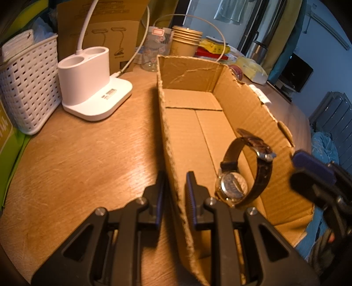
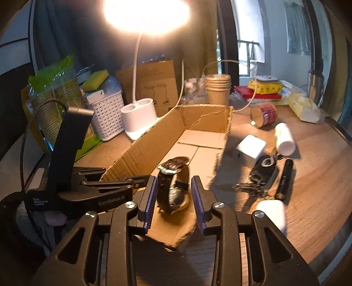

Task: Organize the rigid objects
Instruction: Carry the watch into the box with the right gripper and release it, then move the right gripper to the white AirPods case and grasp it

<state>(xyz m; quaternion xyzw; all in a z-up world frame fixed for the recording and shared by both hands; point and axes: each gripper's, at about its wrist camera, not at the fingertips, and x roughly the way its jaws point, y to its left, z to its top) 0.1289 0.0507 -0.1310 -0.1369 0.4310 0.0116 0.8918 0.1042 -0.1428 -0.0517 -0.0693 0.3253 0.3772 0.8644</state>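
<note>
watch point(image 1: 242, 173) sits in the box point(image 1: 198, 72) near its front end | lamp base point(image 1: 88, 88) left of box, basket point(image 1: 28, 88) further left | keys point(image 2: 261, 171), charger point(image 2: 250, 147), bottle point(image 2: 285, 138) on surface point(image 1: 88, 154) right of box

Warm wooden tabletop point(image 2: 308, 176) across the lower frame, lit from top centre by a glaring lamp head point(image 2: 146, 15) on a white gooseneck. Daylit window point(image 2: 248, 59) at upper right, beside pale walls and dark curtains point(image 2: 77, 44). In the left view, black screen point(image 1: 297, 70) at right edge
</note>
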